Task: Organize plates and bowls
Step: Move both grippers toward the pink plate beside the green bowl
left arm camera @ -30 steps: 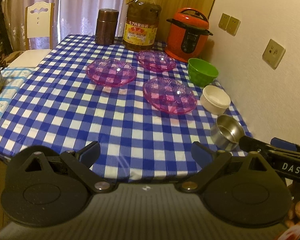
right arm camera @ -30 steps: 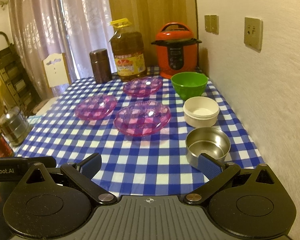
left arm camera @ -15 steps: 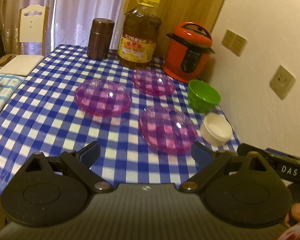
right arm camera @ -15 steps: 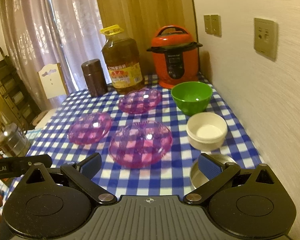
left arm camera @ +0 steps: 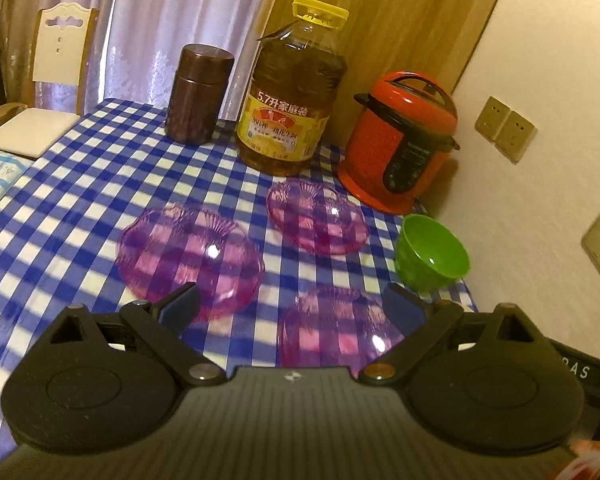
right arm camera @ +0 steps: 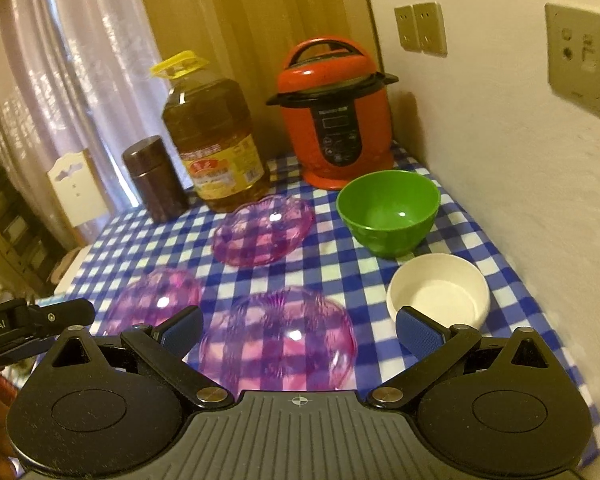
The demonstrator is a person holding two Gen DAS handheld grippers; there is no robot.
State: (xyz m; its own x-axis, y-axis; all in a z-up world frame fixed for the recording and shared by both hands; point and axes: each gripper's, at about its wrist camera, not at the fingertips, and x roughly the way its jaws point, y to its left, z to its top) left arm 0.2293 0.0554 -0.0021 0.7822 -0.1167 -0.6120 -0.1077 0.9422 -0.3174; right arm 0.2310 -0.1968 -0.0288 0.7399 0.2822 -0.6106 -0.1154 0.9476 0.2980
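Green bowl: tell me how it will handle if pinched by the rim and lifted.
The green bowl looks like thin empty plastic, so probably light and stiff. Its glossy, steep wall may slip between the fingers. The narrow base suggests that it could tip if nudged.

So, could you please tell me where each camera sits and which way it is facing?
Left wrist: on the left tongs, open, facing across the checked table toward the oil bottle; the other tool shows at the right edge.
Right wrist: on the right tongs, open, facing the red cooker and white bowl.
Shared: three purple plates, green bowl.
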